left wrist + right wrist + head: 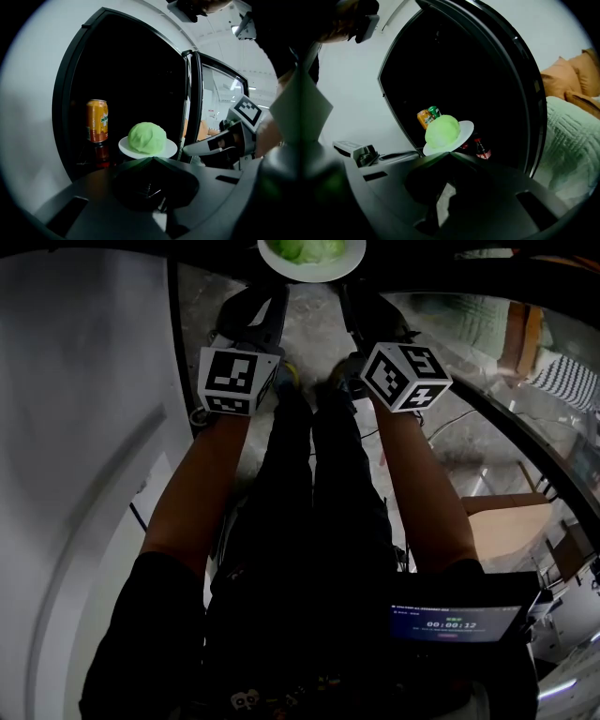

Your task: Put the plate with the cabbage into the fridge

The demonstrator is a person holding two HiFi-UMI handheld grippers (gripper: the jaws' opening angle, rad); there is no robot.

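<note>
Left gripper view: left tool [152, 158] and right tool [450, 152] each pinch the plate [125, 146] at the fridge [136, 70] mouth; uneven hands could roll the cabbage [147, 137] off or clip the orange can [97, 120].

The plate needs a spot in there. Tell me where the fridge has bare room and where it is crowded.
Crowded at the left: orange can and green can stand together, bottles lower down. Right of the cans, behind the plate up to the fridge frame, and above them, nothing shows, though it is too dark to be sure.
</note>
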